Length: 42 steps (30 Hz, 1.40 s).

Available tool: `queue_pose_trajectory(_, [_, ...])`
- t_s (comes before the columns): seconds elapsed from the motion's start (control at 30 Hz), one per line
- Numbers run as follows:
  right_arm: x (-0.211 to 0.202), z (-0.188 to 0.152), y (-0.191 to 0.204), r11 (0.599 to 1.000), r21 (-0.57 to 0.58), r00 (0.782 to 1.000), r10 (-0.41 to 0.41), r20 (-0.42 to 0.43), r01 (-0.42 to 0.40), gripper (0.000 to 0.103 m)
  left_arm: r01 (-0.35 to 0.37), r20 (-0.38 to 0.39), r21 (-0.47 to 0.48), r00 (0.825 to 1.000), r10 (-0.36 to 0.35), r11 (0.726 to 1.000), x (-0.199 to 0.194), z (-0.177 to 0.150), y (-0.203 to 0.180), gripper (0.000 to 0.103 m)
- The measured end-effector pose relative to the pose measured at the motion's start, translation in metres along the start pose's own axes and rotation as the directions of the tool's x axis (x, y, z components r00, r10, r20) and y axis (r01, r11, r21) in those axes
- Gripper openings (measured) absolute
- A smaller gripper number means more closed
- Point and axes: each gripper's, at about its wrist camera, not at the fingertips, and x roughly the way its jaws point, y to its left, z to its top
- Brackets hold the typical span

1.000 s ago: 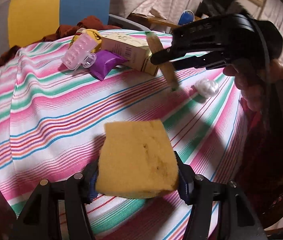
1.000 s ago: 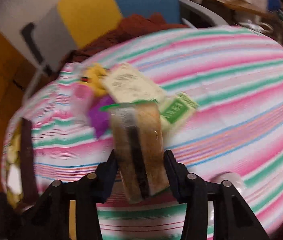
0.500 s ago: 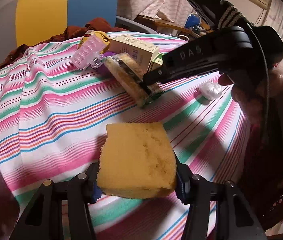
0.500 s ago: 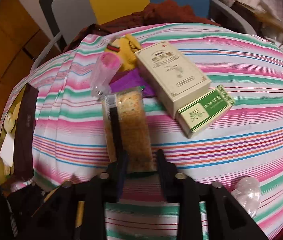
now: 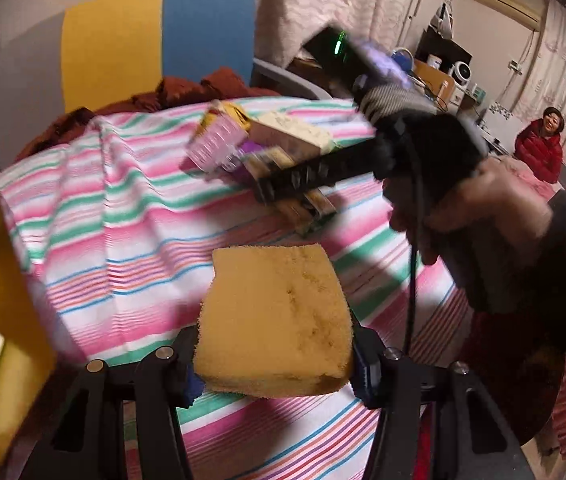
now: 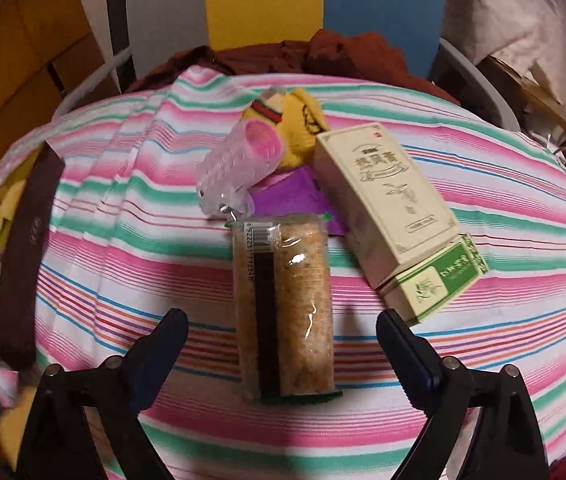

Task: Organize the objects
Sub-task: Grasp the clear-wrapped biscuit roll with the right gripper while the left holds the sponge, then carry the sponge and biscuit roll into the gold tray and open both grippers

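Two grippers are working over the striped tablecloth, which is lying bare and open across its near and left stretches, while the far middle is crowded with a cluster of things sitting close together: one pink hair roller, one yellow toy, one purple packet, one cream box and one green box touching its near end. One wrapped snack bar is lying flat just in front of that cluster, its far end beside the roller. The right gripper is hovering with its jaws spread wide on either side of the bar, having let go of it since half a second ago, when they were pinching its near end. The left gripper is still clamping one yellow sponge above the cloth's near edge, as before.
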Motion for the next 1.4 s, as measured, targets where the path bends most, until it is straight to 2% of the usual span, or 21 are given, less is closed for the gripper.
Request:
queue_pose_trajectory(0.03, [0.005, 0.0, 0.002, 1.0, -0.006, 1.0, -0.004, -0.018, 0.004, 0.086, -0.016, 0.008, -0.003, 1.0, 0.016, 1.0, -0.005, 0.001, 0.001, 0.057])
queue_pose_trajectory(0.1, [0.016, -0.002, 0.005, 1.0, -0.019, 0.998, -0.011, -0.066, 0.009, 0.06, -0.038, 0.02, -0.01, 0.999, 0.038, 0.999, -0.012, 0.003, 0.005, 0.057])
queue_pose_trajectory(0.13, [0.02, -0.003, 0.005, 1.0, -0.026, 0.997, -0.019, -0.08, 0.017, 0.054, -0.047, 0.027, -0.012, 0.999, 0.048, 0.999, -0.015, 0.003, 0.006, 0.057])
queue_pose_trajectory(0.2, [0.018, -0.004, 0.005, 0.999, -0.034, 0.997, -0.028, -0.075, 0.025, 0.049, -0.073, 0.044, -0.019, 0.996, 0.074, 0.997, -0.023, 0.004, 0.009, 0.057])
queue_pose_trajectory(0.47, [0.006, -0.003, -0.01, 0.999, 0.032, 0.999, 0.001, -0.043, 0.0, 0.049, -0.145, 0.103, -0.049, 0.983, 0.149, 0.988, -0.051, 0.007, 0.022, 0.057])
queue_pose_trajectory(0.8, [-0.032, -0.003, -0.02, 0.983, 0.136, 0.99, 0.114, 0.078, -0.124, 0.048, -0.197, 0.141, -0.143, 0.966, 0.217, 0.97, -0.085, 0.004, 0.055, 0.057])
queue_pose_trajectory(0.93, [-0.047, -0.007, 0.001, 0.978, 0.121, 0.982, 0.161, 0.095, -0.172, 0.048, -0.209, 0.141, -0.209, 0.96, 0.241, 0.955, -0.097, -0.004, 0.079, 0.057])
queue_pose_trajectory(1.13, [-0.067, -0.003, 0.062, 0.964, 0.021, 0.957, 0.26, 0.129, -0.265, 0.048, -0.244, 0.148, -0.338, 0.94, 0.307, 0.909, -0.123, -0.02, 0.124, 0.057])
queue_pose_trajectory(1.4, [-0.079, 0.001, 0.172, 0.904, -0.151, 0.904, 0.417, 0.099, -0.401, 0.048, -0.322, 0.117, -0.503, 0.894, 0.432, 0.802, -0.155, -0.045, 0.194, 0.057])
